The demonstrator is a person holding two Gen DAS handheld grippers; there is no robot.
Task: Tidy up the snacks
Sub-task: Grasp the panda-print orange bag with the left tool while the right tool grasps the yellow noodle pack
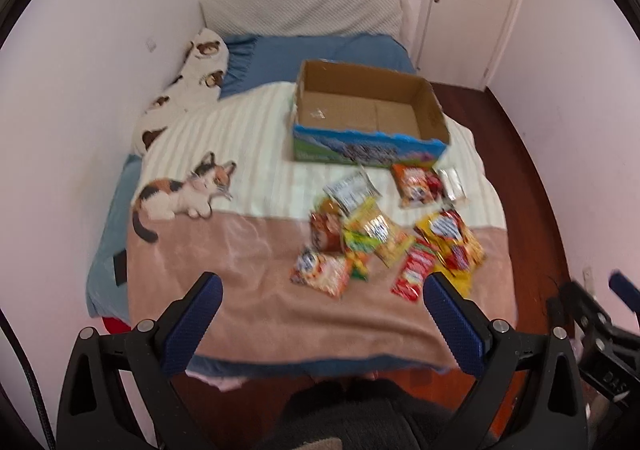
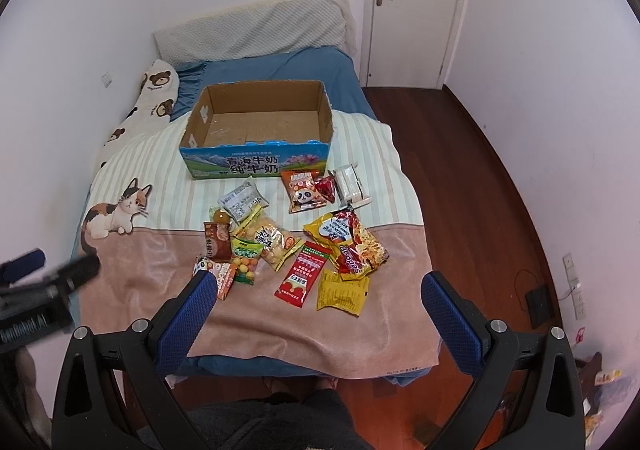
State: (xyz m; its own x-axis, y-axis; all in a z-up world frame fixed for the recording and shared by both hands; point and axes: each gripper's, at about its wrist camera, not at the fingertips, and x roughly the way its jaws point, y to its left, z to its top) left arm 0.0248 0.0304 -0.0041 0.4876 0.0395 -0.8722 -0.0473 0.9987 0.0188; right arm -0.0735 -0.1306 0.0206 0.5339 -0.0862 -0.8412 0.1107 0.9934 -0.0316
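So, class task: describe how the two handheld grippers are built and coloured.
Both the left gripper and the right gripper have black angular frames with silver bolts, and jaws faced with blue textured pads. A black cable runs beside the left one.

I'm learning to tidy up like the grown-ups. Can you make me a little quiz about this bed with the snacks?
1. True or false: the cardboard box already has snacks inside.
2. Which lies nearer the box: A, the panda snack bag, or B, the red sachet?
3. Fill in: the fingers of both grippers are spread ____, holding nothing.

Key: 1. False, it is empty. 2. A. 3. Open; the right gripper and left gripper hover above the blanket.
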